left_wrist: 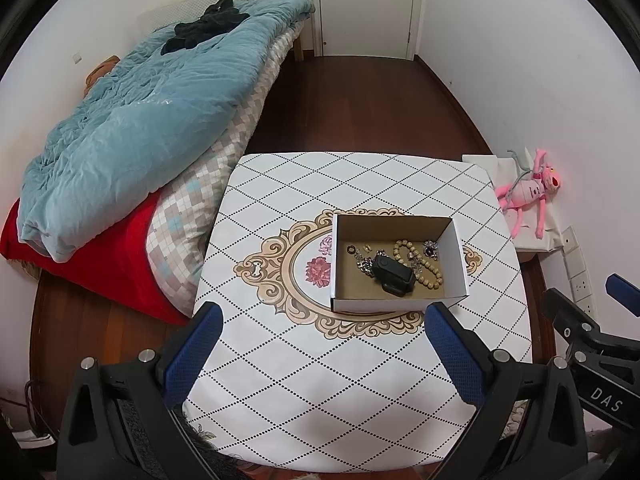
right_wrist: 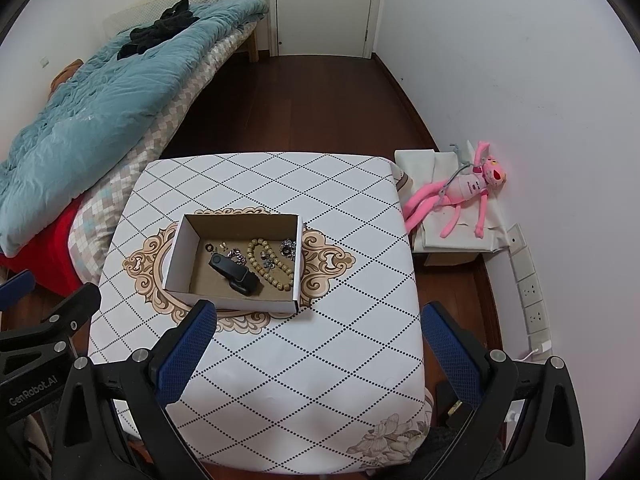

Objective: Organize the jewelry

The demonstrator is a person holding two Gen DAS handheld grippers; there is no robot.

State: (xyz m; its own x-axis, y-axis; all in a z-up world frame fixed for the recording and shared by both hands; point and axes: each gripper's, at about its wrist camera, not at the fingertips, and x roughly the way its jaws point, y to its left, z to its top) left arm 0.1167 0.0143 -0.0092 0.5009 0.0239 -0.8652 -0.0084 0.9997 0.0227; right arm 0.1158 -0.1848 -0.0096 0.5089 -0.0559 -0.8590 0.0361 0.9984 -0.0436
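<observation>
Black plastic frames on the left gripper (left_wrist: pixel 322 322) and the right gripper (right_wrist: pixel 318 322), each with two blue textured pads (left_wrist: pixel 194 354) and round silver screws at the finger bases. White lettering "DAS" on one body, "GenRobot.AI" on the other.

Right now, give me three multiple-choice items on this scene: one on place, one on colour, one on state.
1. Where does the bead bracelet lie?
A. inside the cardboard box
B. on the bed
C. on the floor

2. What colour is the plush toy?
A. green
B. pink
C. black

3. How does the right gripper stand?
A. shut on the bracelet
B. shut and empty
C. open, holding nothing

Answers: 1 A, the beads sit on the box's floor beside a black case; 2 B, its limbs and head are pink; 3 C, its blue fingers are spread wide over the table.
</observation>
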